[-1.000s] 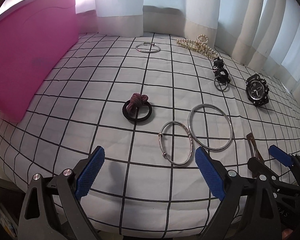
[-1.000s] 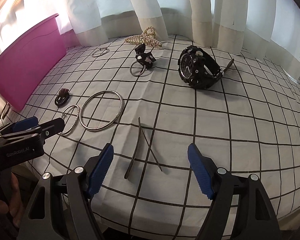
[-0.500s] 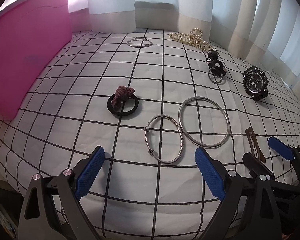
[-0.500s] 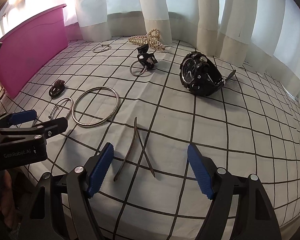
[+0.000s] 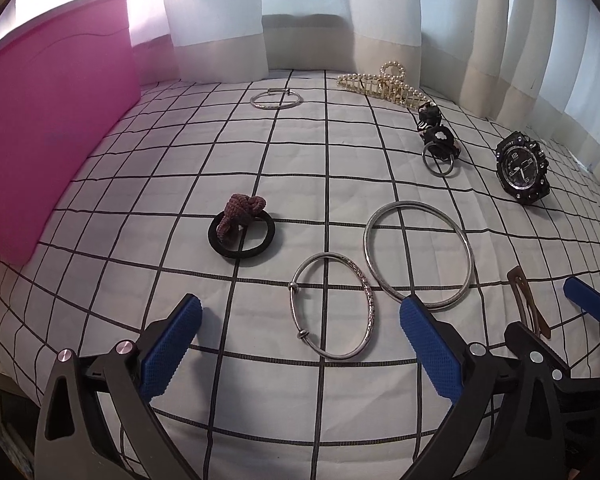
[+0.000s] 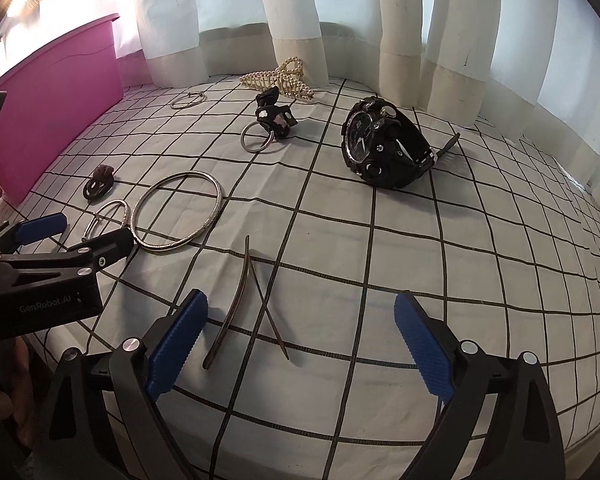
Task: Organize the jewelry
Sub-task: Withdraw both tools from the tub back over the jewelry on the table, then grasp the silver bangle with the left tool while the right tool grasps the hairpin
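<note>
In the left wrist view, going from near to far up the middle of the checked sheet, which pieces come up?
Small silver bangle with beads → black hair tie with maroon knot → thin silver bangle near the curtain.

left gripper (image 5: 300,340): jaws being opened wider, nothing pressed between them, small silver bangle (image 5: 332,306) now framed nearer | right gripper (image 6: 300,334): jaws being opened markedly wider than a second ago, brown hair clip (image 6: 244,300) lying between them, untouched | jewelry: none displaced on the checked bedsheet (image 6: 420,240)
</note>
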Demonstrator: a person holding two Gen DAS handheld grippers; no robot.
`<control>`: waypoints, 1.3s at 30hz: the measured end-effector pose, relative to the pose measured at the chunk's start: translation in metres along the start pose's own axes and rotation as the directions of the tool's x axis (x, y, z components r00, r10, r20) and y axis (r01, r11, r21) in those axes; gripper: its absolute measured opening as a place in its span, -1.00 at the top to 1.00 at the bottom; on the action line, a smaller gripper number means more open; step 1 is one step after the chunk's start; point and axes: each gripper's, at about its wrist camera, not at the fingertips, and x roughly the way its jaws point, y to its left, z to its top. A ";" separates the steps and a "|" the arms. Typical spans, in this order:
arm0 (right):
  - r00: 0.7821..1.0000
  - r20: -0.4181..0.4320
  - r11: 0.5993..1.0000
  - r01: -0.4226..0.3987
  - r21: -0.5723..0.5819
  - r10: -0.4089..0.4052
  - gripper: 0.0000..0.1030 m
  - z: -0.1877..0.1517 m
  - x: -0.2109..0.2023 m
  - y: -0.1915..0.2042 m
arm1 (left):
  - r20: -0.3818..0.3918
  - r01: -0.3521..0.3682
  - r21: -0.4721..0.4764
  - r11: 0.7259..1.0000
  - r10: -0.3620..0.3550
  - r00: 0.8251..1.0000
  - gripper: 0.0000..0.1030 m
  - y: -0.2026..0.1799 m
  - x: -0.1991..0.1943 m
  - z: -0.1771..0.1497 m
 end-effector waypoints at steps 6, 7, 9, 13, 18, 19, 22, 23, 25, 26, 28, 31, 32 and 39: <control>1.000 0.018 1.000 0.000 0.001 0.000 -0.83 -0.001 0.001 -0.002 | 0.016 0.002 -0.002 1.000 -0.002 1.000 -0.87 0.001 0.000 0.000; 1.000 0.021 1.000 0.001 0.001 -0.001 -0.83 -0.002 0.001 -0.001 | 0.019 -0.001 -0.005 1.000 0.001 1.000 -0.86 0.001 0.000 0.000; 1.000 0.023 1.000 0.003 -0.001 -0.003 -0.83 -0.002 0.001 -0.001 | 0.029 -0.002 -0.006 1.000 0.002 1.000 -0.76 -0.001 -0.002 -0.001; 1.000 0.013 1.000 0.005 -0.009 -0.005 -0.82 0.000 0.002 -0.001 | 0.053 0.003 0.021 1.000 -0.004 0.999 -0.38 -0.010 -0.008 -0.004; 1.000 0.006 1.000 -0.007 -0.016 0.007 -0.80 0.001 0.002 0.001 | 0.063 0.020 0.025 1.000 -0.021 0.998 0.14 -0.013 -0.013 -0.004; 1.000 0.006 1.000 -0.010 -0.012 0.010 -0.79 0.001 0.002 0.000 | 0.063 0.022 0.025 0.999 -0.024 0.998 0.22 -0.013 -0.013 -0.004; 0.999 0.019 0.999 -0.025 -0.032 0.025 -0.53 -0.001 -0.001 0.005 | 0.065 0.026 0.030 0.999 -0.028 0.998 0.22 -0.012 -0.014 -0.004; 0.999 0.025 0.999 -0.031 -0.043 0.032 -0.45 -0.001 -0.003 0.007 | 0.065 0.028 0.029 0.999 -0.030 0.997 0.22 -0.012 -0.014 -0.005; 0.998 0.035 0.997 -0.043 -0.067 0.045 0.01 -0.001 -0.006 0.013 | 0.065 0.032 0.023 0.999 -0.033 0.997 0.22 -0.011 -0.015 -0.005; 0.998 0.036 0.996 -0.047 -0.076 0.050 0.15 0.000 -0.006 0.016 | 0.064 0.033 0.020 0.999 -0.034 0.997 0.22 -0.010 -0.015 -0.006; 0.998 0.037 0.994 -0.048 -0.094 0.052 0.69 0.001 -0.008 0.020 | 0.061 0.036 0.013 0.999 -0.036 0.997 0.22 -0.009 -0.015 -0.006; 0.997 0.036 0.994 -0.058 -0.094 0.061 0.69 0.001 -0.008 0.018 | 0.059 0.036 0.005 0.999 -0.036 0.998 0.22 -0.006 -0.017 -0.007; 0.997 0.036 0.994 -0.066 -0.086 0.069 0.69 0.001 -0.008 0.017 | 0.061 0.035 0.002 0.999 -0.035 0.998 0.22 -0.005 -0.018 -0.006; 0.996 0.056 0.994 -0.068 -0.087 0.073 0.69 0.002 -0.014 0.016 | 0.089 0.037 -0.016 0.999 -0.035 0.995 0.22 0.001 -0.029 -0.002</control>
